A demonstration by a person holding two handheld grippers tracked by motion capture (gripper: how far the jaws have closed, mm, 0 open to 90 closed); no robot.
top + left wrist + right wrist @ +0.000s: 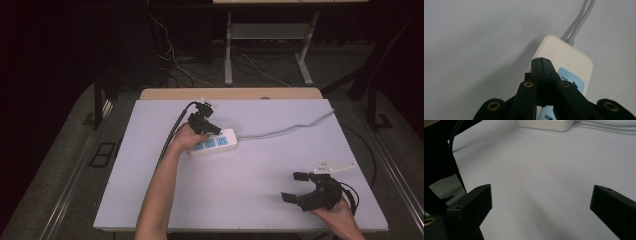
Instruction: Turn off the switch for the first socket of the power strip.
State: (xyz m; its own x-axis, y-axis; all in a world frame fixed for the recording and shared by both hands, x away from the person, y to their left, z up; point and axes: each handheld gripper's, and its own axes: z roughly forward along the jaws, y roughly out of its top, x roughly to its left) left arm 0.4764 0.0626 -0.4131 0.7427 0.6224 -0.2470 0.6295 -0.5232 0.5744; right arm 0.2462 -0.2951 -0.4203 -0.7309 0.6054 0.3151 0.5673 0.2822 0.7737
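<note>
Power strip (215, 142) lies white, blue sockets up, mid-desk toward the far edge, grey cord (290, 128) running to the far right corner. Left gripper (206, 126) over it, jaws pressed together, nothing between. Right gripper (296, 186) near right corner, jaws wide.

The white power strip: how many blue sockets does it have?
3 can be seen on the power strip in the high view: one at its left end, one in the middle, one toward the cable end. The left gripper over it may hide more.
</note>
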